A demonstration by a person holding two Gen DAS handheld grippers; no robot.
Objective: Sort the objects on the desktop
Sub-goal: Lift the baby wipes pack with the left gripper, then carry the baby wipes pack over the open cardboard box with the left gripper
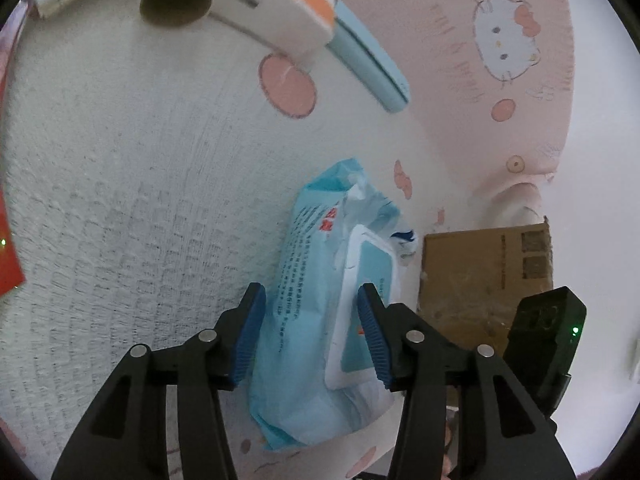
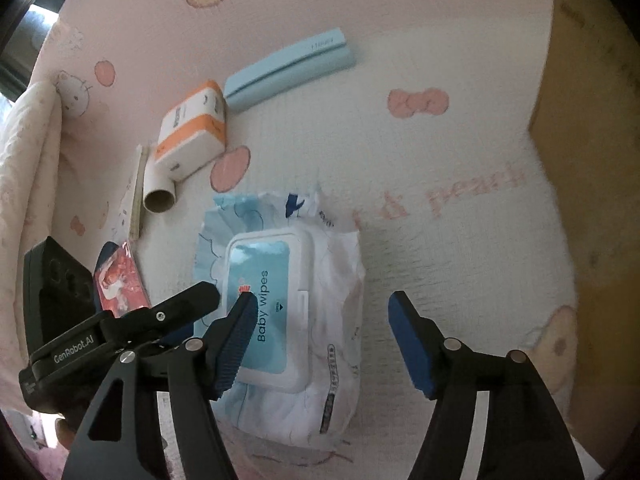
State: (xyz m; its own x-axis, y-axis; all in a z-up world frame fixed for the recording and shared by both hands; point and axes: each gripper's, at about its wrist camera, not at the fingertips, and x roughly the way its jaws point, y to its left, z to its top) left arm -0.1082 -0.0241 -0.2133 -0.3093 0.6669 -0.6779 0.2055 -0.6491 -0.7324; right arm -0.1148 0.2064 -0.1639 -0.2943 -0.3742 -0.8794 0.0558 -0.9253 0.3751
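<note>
a: left wrist view, near end: left gripper [image 1: 310, 334] jaws part open, straddling the baby wipes pack [image 1: 320, 320]; whether the pads press it, cannot tell.
b: right gripper [image 2: 322, 344]?
a: jaws wide apart over the same pack, lying on the cloth [image 2: 460, 240], gripping nothing.
b: further out?
a: cardboard tube [image 2: 160, 196], orange-and-white box [image 2: 192, 132], blue case [image 2: 288, 74].
</note>
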